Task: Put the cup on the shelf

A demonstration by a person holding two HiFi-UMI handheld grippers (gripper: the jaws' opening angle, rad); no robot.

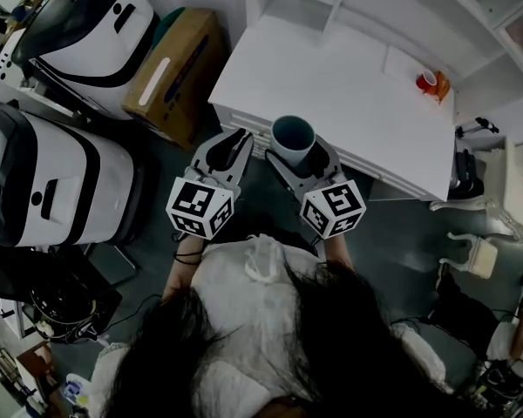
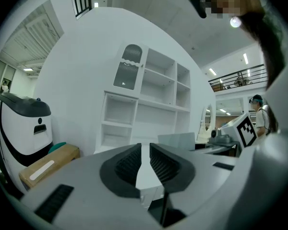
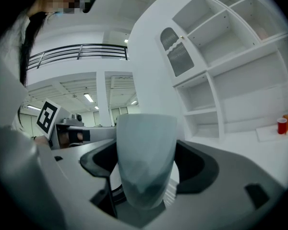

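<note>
My right claw (image 1: 302, 153) is gripping the grey cup (image 1: 293, 134) upright at the white worktop's (image 1: 349, 94) front edge. My left claw (image 1: 233, 142) is hovering beside it, jaws nearly together, empty.

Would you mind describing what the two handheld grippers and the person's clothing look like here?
Both the left gripper and right gripper have grey bodies with black ribbed jaw pads. Each carries a white cube printed with black square markers. The person wears a white top and a thin dark band on the left wrist.
</note>
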